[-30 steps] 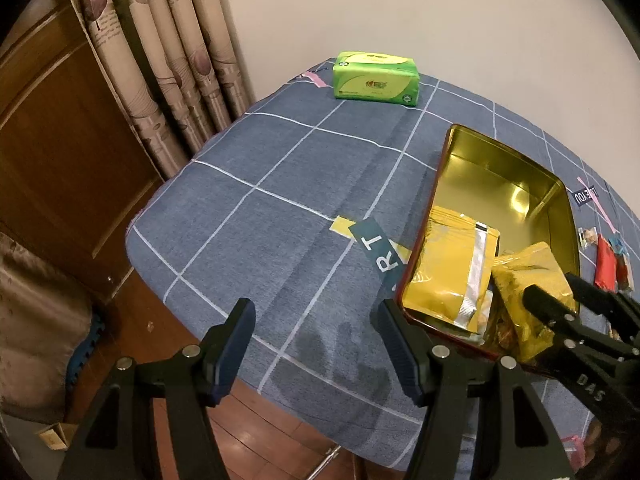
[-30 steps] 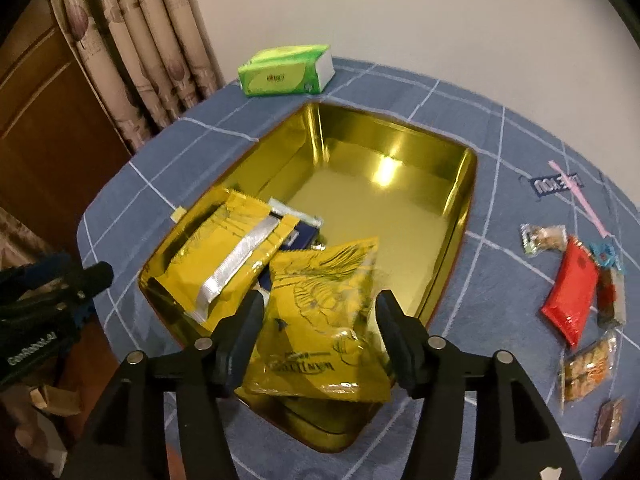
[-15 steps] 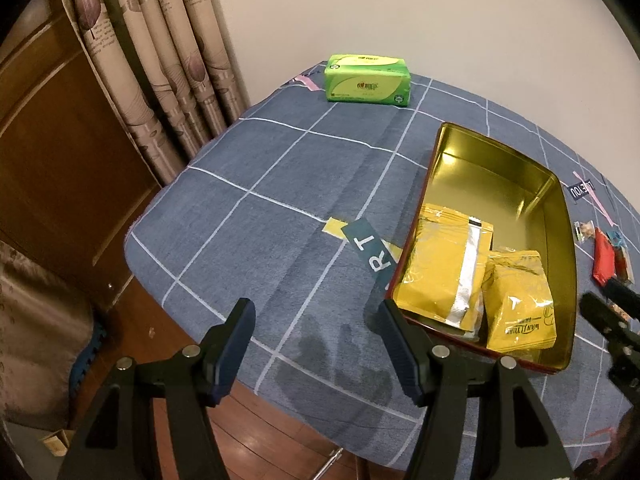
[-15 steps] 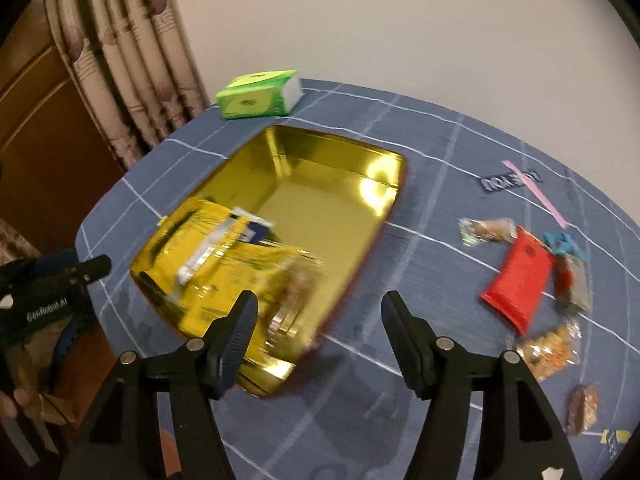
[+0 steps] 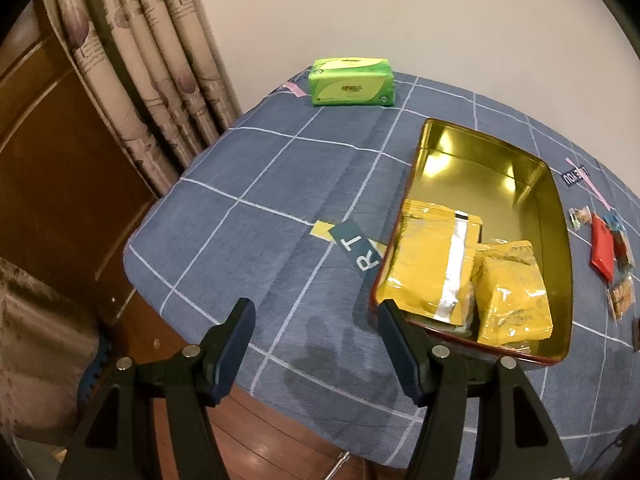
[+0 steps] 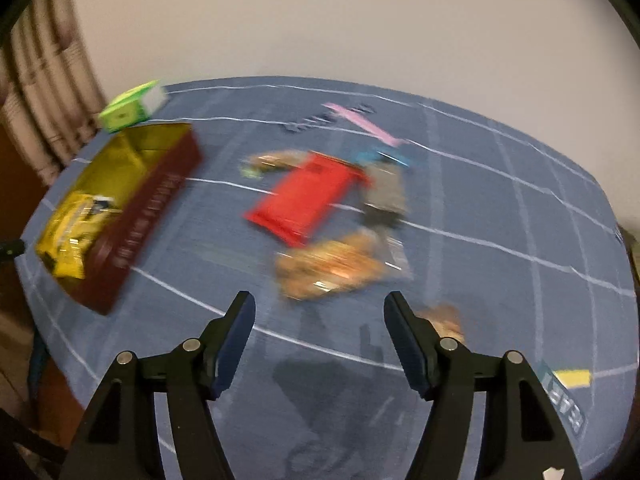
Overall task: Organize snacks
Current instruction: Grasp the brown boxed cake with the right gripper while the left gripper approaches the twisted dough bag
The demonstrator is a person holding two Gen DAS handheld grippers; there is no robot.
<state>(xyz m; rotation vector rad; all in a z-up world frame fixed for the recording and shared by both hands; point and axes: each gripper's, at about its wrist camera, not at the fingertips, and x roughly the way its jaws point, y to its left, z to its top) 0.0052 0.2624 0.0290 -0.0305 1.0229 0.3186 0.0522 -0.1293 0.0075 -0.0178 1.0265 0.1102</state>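
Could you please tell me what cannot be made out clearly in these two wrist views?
- Right wrist view: motion blur smears the loose snack packets; kinds and labels are unreadable.
- Left wrist view: the red packet and its neighbours are too small and distorted near the edge.
- Left wrist view: the left gripper hides the tin corner.

An open gold-lined tin (image 5: 556,216) with dark red outer walls sits on the blue checked desk (image 5: 256,184). Two yellow snack packets (image 5: 432,264) lie side by side at its near end. Beside it, loose on the cloth, lie a red packet (image 6: 308,196) and what look like blurred clear bags of brown snacks (image 6: 332,268).
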